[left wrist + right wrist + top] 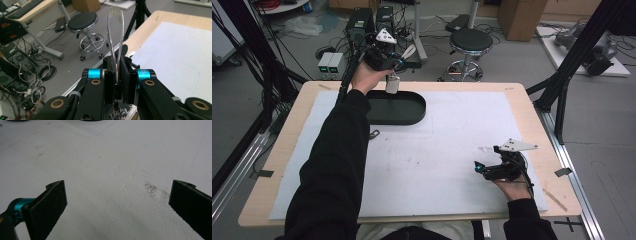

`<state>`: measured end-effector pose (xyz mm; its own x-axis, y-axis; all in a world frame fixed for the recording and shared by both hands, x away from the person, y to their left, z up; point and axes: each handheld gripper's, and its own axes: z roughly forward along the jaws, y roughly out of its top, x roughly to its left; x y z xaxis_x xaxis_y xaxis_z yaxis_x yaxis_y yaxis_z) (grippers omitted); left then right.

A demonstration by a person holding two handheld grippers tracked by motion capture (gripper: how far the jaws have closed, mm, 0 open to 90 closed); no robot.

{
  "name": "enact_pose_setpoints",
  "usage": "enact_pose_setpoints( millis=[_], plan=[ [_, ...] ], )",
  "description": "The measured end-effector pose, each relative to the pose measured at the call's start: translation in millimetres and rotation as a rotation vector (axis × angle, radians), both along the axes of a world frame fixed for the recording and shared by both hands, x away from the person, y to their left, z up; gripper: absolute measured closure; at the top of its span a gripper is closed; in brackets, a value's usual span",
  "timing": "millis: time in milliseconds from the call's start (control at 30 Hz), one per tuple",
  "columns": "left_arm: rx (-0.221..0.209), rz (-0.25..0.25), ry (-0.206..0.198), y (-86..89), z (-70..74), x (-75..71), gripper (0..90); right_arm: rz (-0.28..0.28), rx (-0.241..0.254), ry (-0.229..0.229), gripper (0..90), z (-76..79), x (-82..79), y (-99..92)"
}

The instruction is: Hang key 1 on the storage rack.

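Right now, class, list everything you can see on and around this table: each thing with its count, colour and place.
Shiny metal spoon: one, silver, clamped in the left tongs, above the tray's far edge.
Dark oval tray: one, dark green, far left on the mat.
White mat: one, covering the wooden table.
Round black stool: one, on the floor beyond the table.
Left tongs: black, shut on the spoon.
Right tongs: black, open, near right on the mat.

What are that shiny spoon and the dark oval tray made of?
The spoon, clamped by its handle in the left tongs, looks like polished metal, probably steel: it is silvery and mirrors the room. The tray looks like matte dark plastic or painted metal: an even dull surface with no glare, so I can't say which.
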<state>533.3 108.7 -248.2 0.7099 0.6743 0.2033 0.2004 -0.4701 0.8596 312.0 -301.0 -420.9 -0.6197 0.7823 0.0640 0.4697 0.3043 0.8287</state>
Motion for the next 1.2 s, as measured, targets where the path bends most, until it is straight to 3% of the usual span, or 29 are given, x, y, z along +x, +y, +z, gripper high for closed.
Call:
enact_pose_setpoints(
  millis=[100,167,233,333,500,733,967,1133,1200],
  plan=[
    [-0.017,-0.006,0.009,-1.8,1.2,2.5,82.7,-0.004,0.001,0.001,0.8,-0.3,-0.6,-1.0],
    [0.005,0.011,0.003,-3.0,2.2,4.4,82.7,-0.003,-0.002,0.001,0.8,-0.6,-0.8,-1.0],
    [-0.004,0.047,0.006,-0.6,3.1,7.3,82.8,-0.004,-0.003,0.003,0.8,-0.8,-1.4,-0.7],
    [-0.040,0.061,0.006,2.7,4.0,10.1,82.7,-0.004,-0.006,0.003,0.8,-0.7,-2.4,-1.3],
    [-0.037,0.085,0.006,4.6,4.1,11.9,82.7,-0.011,-0.006,0.007,0.8,-1.9,-2.2,-2.5],
    [-0.043,0.088,-0.006,-0.1,0.5,16.4,82.7,-0.009,-0.010,0.008,0.8,-2.2,-2.3,-2.1],
    [-0.055,0.139,-0.007,-1.3,-0.7,24.6,82.6,-0.004,-0.015,0.011,0.8,-2.9,-2.4,-1.5],
    [-0.052,0.226,0.019,4.9,-5.4,31.2,82.6,-0.001,-0.019,0.017,0.8,-3.6,-2.7,-1.2],
    [-0.063,0.234,0.030,8.6,-7.3,33.5,82.5,0.000,-0.021,0.020,0.8,-3.9,-3.0,-1.1]
  ],
)
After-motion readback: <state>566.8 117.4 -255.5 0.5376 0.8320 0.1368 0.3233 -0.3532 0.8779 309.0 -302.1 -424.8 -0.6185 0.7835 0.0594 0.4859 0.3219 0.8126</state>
